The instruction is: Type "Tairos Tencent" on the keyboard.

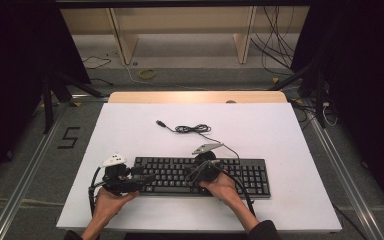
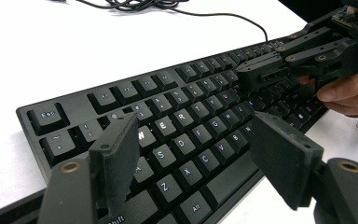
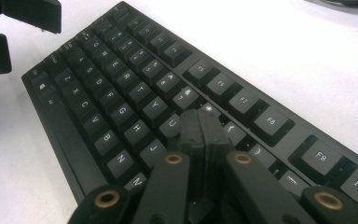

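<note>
White bench [image 1: 130, 130] carries a black plastic keyboard [image 1: 250, 175]; left gripper [image 2: 193, 158] hovers jaws apart near its left keys, right gripper [image 3: 203, 128] pressed together on the middle keys.

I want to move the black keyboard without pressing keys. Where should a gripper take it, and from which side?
Probably the keyboard by its right short end, approached from the right: the body is thin and flat, that edge lies free on the white table, and the cable leaves from the far edge.

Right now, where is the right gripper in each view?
High view: right gripper at centre, over the keyboard's middle keys.
Left gripper view: top right, jaws shut above the keys.
Right gripper view: bottom centre, jaws shut.
Shared landmark: the keyboard.
</note>
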Action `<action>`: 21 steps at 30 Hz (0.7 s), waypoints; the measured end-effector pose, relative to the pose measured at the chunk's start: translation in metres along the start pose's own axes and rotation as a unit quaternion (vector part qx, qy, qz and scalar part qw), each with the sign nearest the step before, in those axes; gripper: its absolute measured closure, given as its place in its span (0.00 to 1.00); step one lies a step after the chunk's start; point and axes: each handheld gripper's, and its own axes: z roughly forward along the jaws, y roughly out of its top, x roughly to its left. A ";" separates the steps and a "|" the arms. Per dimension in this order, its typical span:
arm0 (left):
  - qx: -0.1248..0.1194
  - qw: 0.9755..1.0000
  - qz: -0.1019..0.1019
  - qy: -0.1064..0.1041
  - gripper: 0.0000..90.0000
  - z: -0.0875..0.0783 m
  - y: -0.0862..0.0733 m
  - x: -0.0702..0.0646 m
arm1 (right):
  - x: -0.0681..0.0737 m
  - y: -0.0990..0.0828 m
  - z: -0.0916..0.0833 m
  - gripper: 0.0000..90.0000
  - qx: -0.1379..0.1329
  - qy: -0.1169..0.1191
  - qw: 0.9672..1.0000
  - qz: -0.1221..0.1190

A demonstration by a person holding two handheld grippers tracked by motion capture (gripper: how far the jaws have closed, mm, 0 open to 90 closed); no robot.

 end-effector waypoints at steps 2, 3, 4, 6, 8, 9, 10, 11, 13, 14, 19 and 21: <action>0.000 1.000 0.000 0.000 0.36 0.000 0.000 0.000 | 0.000 0.000 0.000 1.00 0.000 0.000 1.000 -0.001; 0.000 1.000 0.000 0.000 0.36 0.000 0.000 0.000 | 0.000 0.000 0.001 1.00 0.001 0.000 1.000 -0.001; 0.000 1.000 0.000 0.000 0.36 0.000 0.000 0.000 | 0.000 0.000 0.001 1.00 0.001 0.000 1.000 -0.001; -0.001 1.000 0.001 -0.001 0.36 0.000 0.000 0.000 | -0.001 0.000 0.001 1.00 0.002 0.000 1.000 -0.002; 0.000 1.000 0.003 -0.001 0.36 0.000 0.000 0.000 | -0.001 -0.001 0.002 1.00 0.002 0.000 1.000 0.000; 0.000 1.000 0.002 -0.001 0.36 0.000 0.000 0.000 | -0.001 -0.001 0.002 1.00 0.004 0.000 1.000 0.000; 0.001 1.000 0.003 -0.001 0.36 0.000 0.000 0.000 | -0.001 -0.001 0.002 1.00 0.004 0.001 1.000 0.001; 0.001 1.000 0.003 -0.002 0.35 0.000 0.000 0.000 | -0.002 -0.001 0.002 1.00 0.003 0.002 1.000 0.002; 0.001 1.000 0.003 -0.001 0.35 0.000 0.000 0.000 | -0.001 -0.001 0.003 1.00 0.005 0.001 1.000 0.002; 0.001 1.000 0.003 -0.002 0.35 0.000 0.000 0.000 | -0.001 -0.003 0.005 1.00 0.009 -0.003 1.000 -0.003; 0.001 1.000 0.005 -0.002 0.35 0.000 0.000 0.000 | 0.002 -0.004 0.005 1.00 0.006 -0.009 1.000 -0.011; 0.002 1.000 0.005 -0.001 0.35 0.000 0.000 0.000 | 0.002 -0.004 0.005 1.00 0.006 -0.010 1.000 -0.010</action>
